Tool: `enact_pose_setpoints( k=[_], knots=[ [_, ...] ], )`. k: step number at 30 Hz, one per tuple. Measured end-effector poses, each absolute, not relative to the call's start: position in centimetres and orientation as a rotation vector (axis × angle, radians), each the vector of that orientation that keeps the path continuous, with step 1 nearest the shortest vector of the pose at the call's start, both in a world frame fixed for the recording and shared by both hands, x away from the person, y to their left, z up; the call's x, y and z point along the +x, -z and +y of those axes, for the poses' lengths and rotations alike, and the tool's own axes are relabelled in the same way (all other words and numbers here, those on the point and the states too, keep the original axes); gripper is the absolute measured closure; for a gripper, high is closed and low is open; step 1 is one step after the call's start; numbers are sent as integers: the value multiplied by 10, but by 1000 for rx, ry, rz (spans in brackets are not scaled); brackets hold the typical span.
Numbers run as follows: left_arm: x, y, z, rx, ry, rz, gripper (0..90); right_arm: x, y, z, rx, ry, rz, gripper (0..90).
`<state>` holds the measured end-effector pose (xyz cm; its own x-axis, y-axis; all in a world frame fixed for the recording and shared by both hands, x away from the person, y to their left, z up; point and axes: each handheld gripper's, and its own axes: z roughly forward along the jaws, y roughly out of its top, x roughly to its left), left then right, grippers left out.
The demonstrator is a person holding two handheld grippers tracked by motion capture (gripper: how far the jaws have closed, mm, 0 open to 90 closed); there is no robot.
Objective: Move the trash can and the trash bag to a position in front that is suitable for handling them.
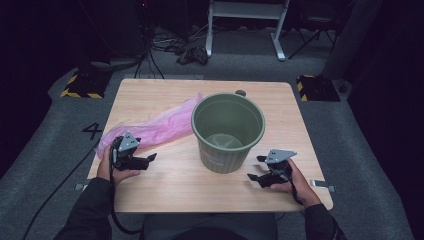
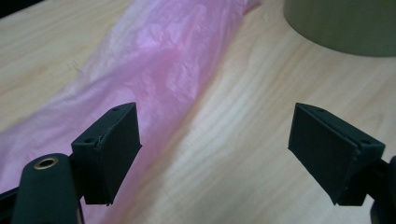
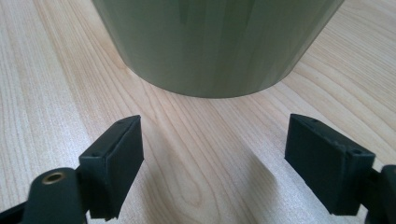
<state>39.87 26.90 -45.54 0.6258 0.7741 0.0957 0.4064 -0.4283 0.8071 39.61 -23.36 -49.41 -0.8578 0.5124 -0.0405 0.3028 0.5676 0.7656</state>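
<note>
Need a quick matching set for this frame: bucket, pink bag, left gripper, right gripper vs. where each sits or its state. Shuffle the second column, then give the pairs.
Column 1:
1. green bucket
2. pink plastic bag
3. left gripper
4. right gripper

Column 2:
A. lies flat on the table, stretching from the bucket toward the table's left edge
B. open, held at the bucket's right, nothing between its jaws
C. stands upright mid-table, mouth up
D. open, held at the near end of the bag, nothing between its jaws

Pairs: 1-C, 2-A, 3-D, 4-B

Lab or studio, hazard-striped stand bases (image 1: pixel 80 86), floor cables (image 1: pixel 170 46), grey carpet (image 1: pixel 60 125)
</note>
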Motion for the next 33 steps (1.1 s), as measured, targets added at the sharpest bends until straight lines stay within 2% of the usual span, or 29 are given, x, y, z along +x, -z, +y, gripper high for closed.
enact_pose_setpoints(
  k=[2, 4, 5, 7, 12, 14, 16, 22, 28, 33],
  knots=[
    [410, 453, 270, 2083, -596, 940, 171, 396, 495, -234, 677, -1169, 2547, 192],
    [419, 454, 273, 2126, -639, 967, 236, 396, 495, -234, 678, -1164, 2548, 193],
    [424, 455, 277, 2131, -644, 990, 240, 396, 495, -234, 679, -1165, 2547, 193],
    [431, 457, 288, 2120, -605, 1031, 275, 396, 495, -234, 677, -1177, 2544, 192],
    [438, 466, 312, 2106, -524, 1156, 287, 396, 495, -230, 671, -1188, 2537, 192],
    [438, 468, 318, 2083, -471, 1175, 325, 396, 494, -229, 674, -1199, 2526, 192],
    [440, 472, 321, 2087, -415, 1170, 376, 395, 492, -228, 679, -1200, 2512, 192],
    [443, 486, 310, 2241, -380, 1155, 517, 395, 489, -223, 667, -1223, 2492, 192],
    [442, 486, 305, 2225, -313, 1114, 646, 396, 489, -223, 672, -1223, 2487, 193],
    [436, 485, 290, 2230, -240, 1067, 666, 396, 487, -222, 684, -1234, 2467, 195]
  ],
)
